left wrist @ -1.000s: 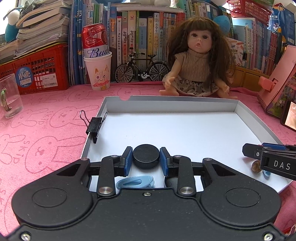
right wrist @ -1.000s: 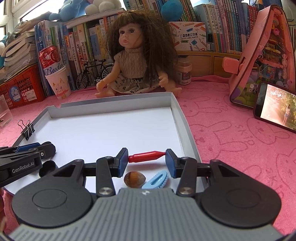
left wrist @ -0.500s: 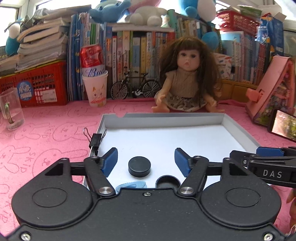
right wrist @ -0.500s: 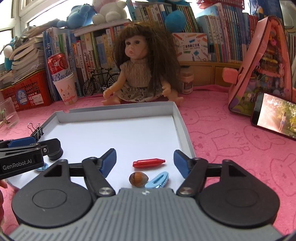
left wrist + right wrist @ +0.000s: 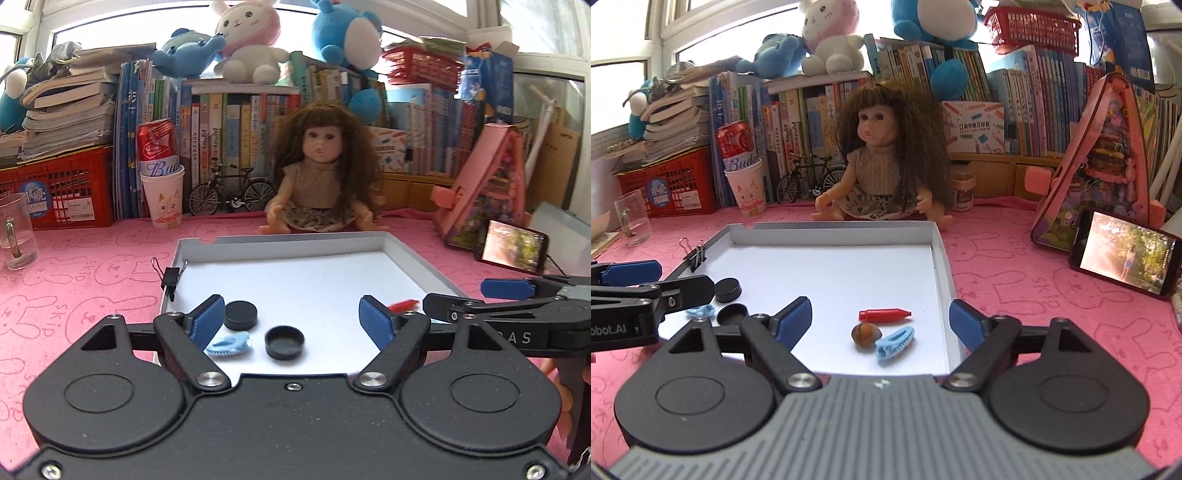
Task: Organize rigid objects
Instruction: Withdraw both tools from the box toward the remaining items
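Note:
A shallow white box (image 5: 280,244) lies on the pink cloth. Near its front left lie a black round cap (image 5: 241,314), an upturned black cap (image 5: 284,342) and a light blue hair clip (image 5: 229,344). My left gripper (image 5: 291,314) hovers over them, jaws opening, touching none. At the front right lie a red crayon (image 5: 884,315), a brown nut (image 5: 866,334) and a second blue hair clip (image 5: 895,345). Above them my right gripper (image 5: 880,314) has its jaws opening, with nothing pressed between the pads. A black binder clip (image 5: 170,277) grips the box's left wall.
A doll (image 5: 321,177) sits behind the box, with a toy bicycle (image 5: 232,194) and a paper cup holding a red can (image 5: 162,199) to its left. A glass mug (image 5: 16,232) stands far left. A phone (image 5: 1123,256) leans by a pink house-shaped case (image 5: 1097,166).
Both grippers opened wide and drew back and up. The left let go of the black cap, the right let go of the red crayon; both pieces stay in the box.

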Demonstrator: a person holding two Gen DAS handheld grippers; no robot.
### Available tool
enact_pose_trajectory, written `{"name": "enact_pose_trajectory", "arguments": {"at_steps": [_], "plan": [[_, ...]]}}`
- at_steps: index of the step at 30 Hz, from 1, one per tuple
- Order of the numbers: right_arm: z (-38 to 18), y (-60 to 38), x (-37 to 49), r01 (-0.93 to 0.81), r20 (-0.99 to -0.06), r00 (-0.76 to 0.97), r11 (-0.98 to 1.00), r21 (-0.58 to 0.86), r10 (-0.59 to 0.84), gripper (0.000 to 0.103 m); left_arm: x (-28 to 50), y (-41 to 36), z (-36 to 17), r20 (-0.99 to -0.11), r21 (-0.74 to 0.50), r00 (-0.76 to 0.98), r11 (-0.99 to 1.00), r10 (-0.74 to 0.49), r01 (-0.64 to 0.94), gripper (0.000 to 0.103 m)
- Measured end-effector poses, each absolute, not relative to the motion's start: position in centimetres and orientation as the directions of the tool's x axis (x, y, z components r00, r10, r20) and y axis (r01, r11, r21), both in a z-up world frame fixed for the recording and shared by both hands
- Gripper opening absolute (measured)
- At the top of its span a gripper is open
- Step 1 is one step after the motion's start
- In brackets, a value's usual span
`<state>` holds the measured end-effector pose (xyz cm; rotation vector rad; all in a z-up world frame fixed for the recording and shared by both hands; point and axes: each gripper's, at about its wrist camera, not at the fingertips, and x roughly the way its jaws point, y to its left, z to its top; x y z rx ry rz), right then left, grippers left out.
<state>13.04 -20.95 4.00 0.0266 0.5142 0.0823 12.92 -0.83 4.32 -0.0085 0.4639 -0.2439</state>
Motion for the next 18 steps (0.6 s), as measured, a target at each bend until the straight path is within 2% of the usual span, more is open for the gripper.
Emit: {"name": "enact_pose_trajectory", "arguments": {"at_steps": [18], "plan": [[3.2, -21.2, 8.0, -0.119, -0.471, 0.875, 0.993, 0.014, 0.112, 0.095, 6.8, -0.2, 3.3, -0.452, -0.095, 0.843, 0.955, -0.292, 0.280, 0.081]]}}
